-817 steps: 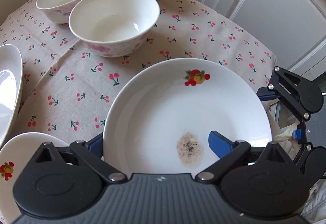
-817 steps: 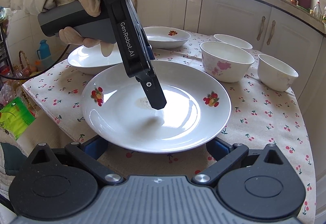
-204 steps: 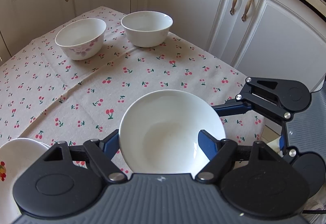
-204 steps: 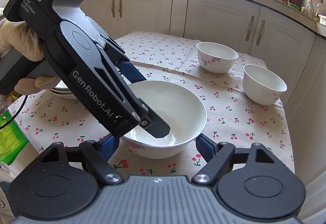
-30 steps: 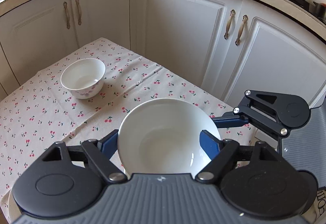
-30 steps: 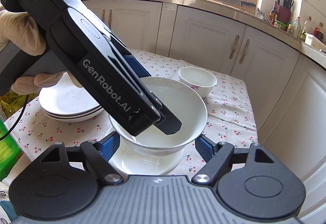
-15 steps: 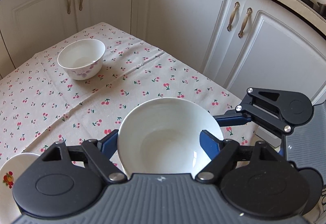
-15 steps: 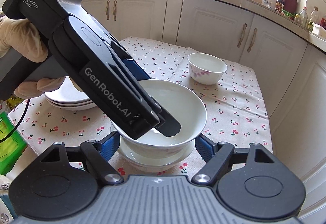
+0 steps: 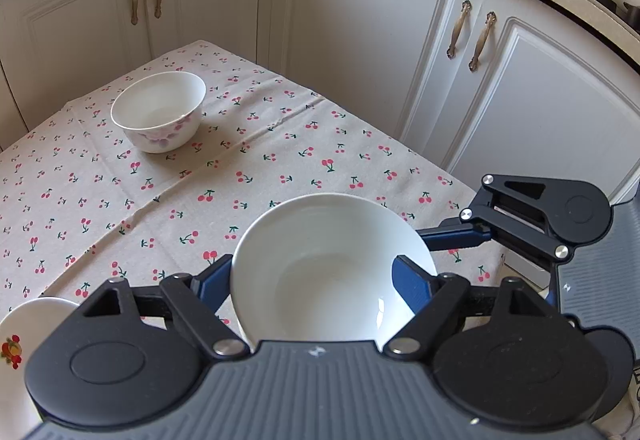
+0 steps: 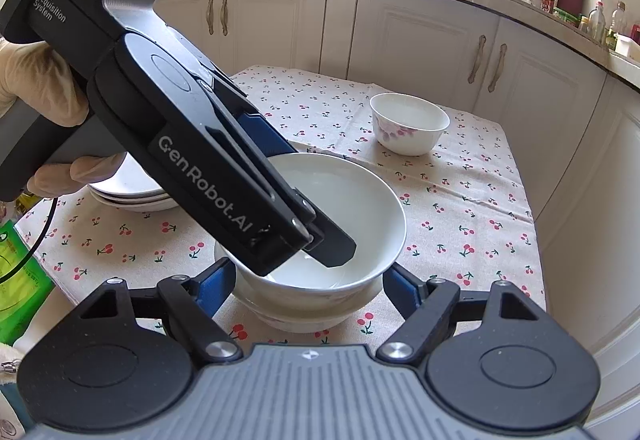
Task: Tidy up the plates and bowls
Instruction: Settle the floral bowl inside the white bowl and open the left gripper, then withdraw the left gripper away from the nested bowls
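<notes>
A plain white bowl point(image 9: 332, 272) point(image 10: 352, 200) sits nested in a second white bowl point(image 10: 304, 312) near the table's front edge. My left gripper point(image 9: 312, 282) is shut on the upper bowl. One of its fingers point(image 10: 332, 244) reaches down inside the bowl and the other lies outside the far rim. My right gripper point(image 10: 308, 286) is shut on the same bowl, with a blue pad against each side. In the left wrist view one right finger point(image 9: 452, 236) shows at the bowl's right. A smaller flowered bowl point(image 9: 158, 112) point(image 10: 408, 124) stands alone at the far end.
A stack of white plates point(image 10: 128, 192) sits at the table's left, partly behind a gloved hand point(image 10: 40, 80); its fruit-printed rim point(image 9: 16, 344) shows in the left wrist view. White cabinets point(image 9: 360, 60) close off the far side. The cherry tablecloth point(image 10: 480, 208) drops off at the right.
Both grippers came down with the white bowl. It hung above the lower bowl a second ago and now rests nested in it. The grips look unchanged.
</notes>
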`<state>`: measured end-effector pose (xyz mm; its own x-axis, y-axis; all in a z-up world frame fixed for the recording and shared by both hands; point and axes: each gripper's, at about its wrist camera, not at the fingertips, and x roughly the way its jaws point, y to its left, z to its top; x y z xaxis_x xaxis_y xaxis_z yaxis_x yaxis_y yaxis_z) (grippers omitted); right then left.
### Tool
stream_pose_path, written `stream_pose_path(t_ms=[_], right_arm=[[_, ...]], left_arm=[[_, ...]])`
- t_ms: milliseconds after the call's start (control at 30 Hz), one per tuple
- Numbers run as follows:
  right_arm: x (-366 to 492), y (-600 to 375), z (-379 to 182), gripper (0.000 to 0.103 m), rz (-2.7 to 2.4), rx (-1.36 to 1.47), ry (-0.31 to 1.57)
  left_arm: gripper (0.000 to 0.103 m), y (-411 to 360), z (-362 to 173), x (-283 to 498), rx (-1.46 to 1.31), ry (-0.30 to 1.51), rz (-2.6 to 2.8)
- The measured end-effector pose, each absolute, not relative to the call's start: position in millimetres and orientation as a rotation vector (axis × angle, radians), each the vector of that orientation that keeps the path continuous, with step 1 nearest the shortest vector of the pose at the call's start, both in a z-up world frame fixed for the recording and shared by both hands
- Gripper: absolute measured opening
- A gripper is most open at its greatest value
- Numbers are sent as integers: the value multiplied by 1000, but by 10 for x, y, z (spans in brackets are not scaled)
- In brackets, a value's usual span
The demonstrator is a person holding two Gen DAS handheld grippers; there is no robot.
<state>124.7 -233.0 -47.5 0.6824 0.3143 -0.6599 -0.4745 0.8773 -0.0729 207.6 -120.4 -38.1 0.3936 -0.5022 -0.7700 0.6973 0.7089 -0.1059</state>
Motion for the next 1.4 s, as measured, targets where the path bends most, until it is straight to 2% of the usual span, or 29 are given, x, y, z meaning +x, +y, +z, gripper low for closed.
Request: stream_pose_path(t_ms=[233,267,333,400,1400], right_arm=[[1267,-2354,-493,86,463,-228,699],[1262,-2355,-496,88,468,-227,694],[1216,-2351,-474,101,471,-236,658],[1173,-2349,-433,102,486,-238,633],[996,-2293,-347,103,552,-208,589]], left_arm=[[84,-1194,-415,2089,242,879,-760],[85,-1186,-412,2088,234,875,-767],[85,-1183,-393,2081,224,870,-783],[86,-1189,-373,2066,222,865,-790],[92,-944,-219,2036,201,811,-738]])
